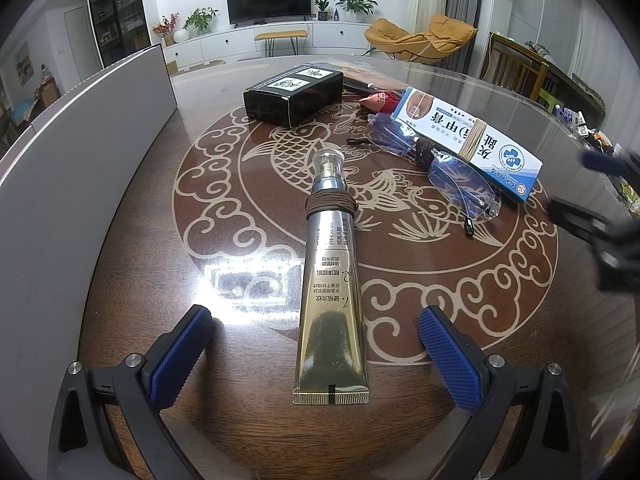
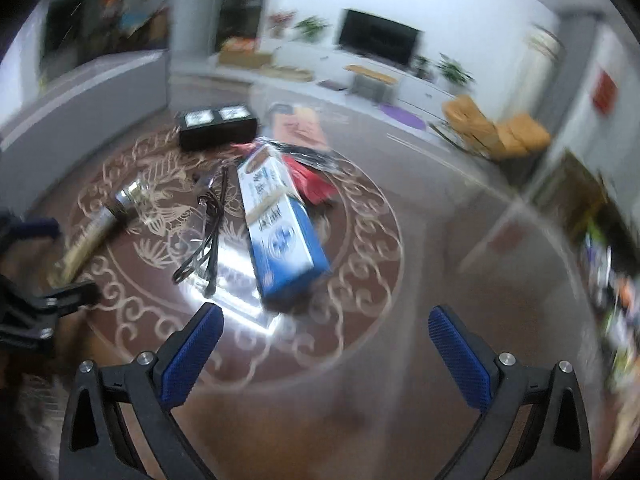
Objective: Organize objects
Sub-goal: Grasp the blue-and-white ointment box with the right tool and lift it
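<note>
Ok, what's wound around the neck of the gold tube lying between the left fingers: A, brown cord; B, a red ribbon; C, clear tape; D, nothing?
A: brown cord is coiled around the gold tube just below its clear cap.

Gold cream tube (image 1: 331, 304): "EYE CREAM" printed along barrel near neck; numerals "1." and "2." head two blocks of Chinese print, too small to read. Blue-white carton (image 1: 472, 142): large Chinese characters, "甲" legible, seen upside down; round blue emblem at near end. Black box (image 1: 294, 94): two white labels, illegible. Right wrist view: all print blurred.
</note>
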`<state>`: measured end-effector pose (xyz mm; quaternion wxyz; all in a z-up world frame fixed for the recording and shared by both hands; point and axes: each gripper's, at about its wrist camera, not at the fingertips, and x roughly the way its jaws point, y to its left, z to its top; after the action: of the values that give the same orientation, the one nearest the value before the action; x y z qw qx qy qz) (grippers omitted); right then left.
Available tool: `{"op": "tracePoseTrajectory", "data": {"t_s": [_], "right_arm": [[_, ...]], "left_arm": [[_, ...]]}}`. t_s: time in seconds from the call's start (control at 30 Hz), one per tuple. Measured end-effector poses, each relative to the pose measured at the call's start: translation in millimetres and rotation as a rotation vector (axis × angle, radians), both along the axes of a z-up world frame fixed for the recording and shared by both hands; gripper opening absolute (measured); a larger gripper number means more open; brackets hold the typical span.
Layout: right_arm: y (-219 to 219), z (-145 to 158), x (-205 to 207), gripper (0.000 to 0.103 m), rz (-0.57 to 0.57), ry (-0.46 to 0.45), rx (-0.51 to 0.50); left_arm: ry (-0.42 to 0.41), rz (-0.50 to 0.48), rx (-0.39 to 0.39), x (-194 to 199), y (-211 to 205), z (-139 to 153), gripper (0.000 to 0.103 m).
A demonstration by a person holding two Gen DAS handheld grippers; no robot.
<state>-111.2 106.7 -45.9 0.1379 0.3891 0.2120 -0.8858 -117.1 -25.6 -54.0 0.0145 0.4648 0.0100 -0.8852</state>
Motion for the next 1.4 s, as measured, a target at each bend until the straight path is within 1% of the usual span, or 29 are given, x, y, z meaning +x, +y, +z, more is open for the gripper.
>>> {"op": "tracePoseTrajectory", "data": {"t_s": [0.03,0.1,0.17,0.23,0.27,0.3,0.33,0.37,0.43,0.53,0.6,0.67,0.73,0.77,0.8,0.83,0.93,1.0,1.17,1.23,1.27,1.33,1.4], "right_arm": [[-8,-3,-8,0.091,0.033,-0.016,0.032],[-27,-12,-23,0.086,0.094,-0.045,0.107],[-46,-24,-34,0.079,0.148,-0.051,0.186],[-56,-30,-41,0.072,0.172,-0.052,0.223],[-57,-30,-44,0.061,0.181,-0.063,0.21],[-57,-29,-47,0.047,0.177,-0.09,0.189],[-54,-27,-49,0.046,0.161,-0.12,0.154],[-49,-24,-48,0.046,0.149,-0.14,0.113],[-30,-21,-42,0.046,0.092,-0.203,-0.009],[6,-25,-22,0.046,0.009,-0.293,-0.166],[28,-27,-1,0.046,-0.034,-0.334,-0.243],[43,-27,21,0.046,-0.066,-0.352,-0.289],[47,-28,36,0.048,-0.077,-0.347,-0.303],[48,-28,44,0.051,-0.079,-0.332,-0.299],[46,-28,47,0.062,-0.075,-0.316,-0.284],[43,-29,47,0.07,-0.069,-0.301,-0.266],[31,-30,43,0.071,-0.039,-0.253,-0.218],[24,-33,34,0.071,-0.038,-0.238,-0.203],[21,-37,31,0.084,-0.044,-0.192,-0.202],[21,-39,33,0.094,-0.047,-0.184,-0.204],[22,-40,34,0.096,-0.051,-0.178,-0.206],[23,-42,34,0.102,-0.058,-0.17,-0.211],[23,-43,34,0.103,-0.063,-0.169,-0.213]], "left_arm": [[0.0,0.0,0.0,0,0,0,0.103],[0.0,0.0,0.0,0,0,0,0.103],[0.0,0.0,0.0,0,0,0,0.103],[0.0,0.0,0.0,0,0,0,0.103],[0.0,0.0,0.0,0,0,-1,0.103],[0.0,0.0,0.0,0,0,-1,0.103],[0.0,0.0,0.0,0,0,0,0.103],[0.0,0.0,0.0,-1,0,-1,0.103],[0.0,0.0,0.0,-1,0,-1,0.103],[0.0,0.0,0.0,-1,0,-1,0.103],[0.0,0.0,0.0,-1,0,-1,0.103],[0.0,0.0,0.0,-1,0,-1,0.103],[0.0,0.0,0.0,-1,0,-1,0.103],[0.0,0.0,0.0,-1,0,-1,0.103],[0.0,0.0,0.0,-1,0,-1,0.103],[0.0,0.0,0.0,-1,0,-1,0.103],[0.0,0.0,-0.001,-1,0,-1,0.103],[0.001,0.001,-0.001,-1,0,-1,0.103],[0.001,0.001,-0.001,-1,0,-1,0.103],[0.001,0.001,-0.001,-1,0,-1,0.103],[0.0,0.001,-0.001,-1,0,-1,0.103],[0.001,0.001,-0.001,-1,0,-1,0.103],[0.001,0.001,-0.001,-1,0,-1,0.103]]}}
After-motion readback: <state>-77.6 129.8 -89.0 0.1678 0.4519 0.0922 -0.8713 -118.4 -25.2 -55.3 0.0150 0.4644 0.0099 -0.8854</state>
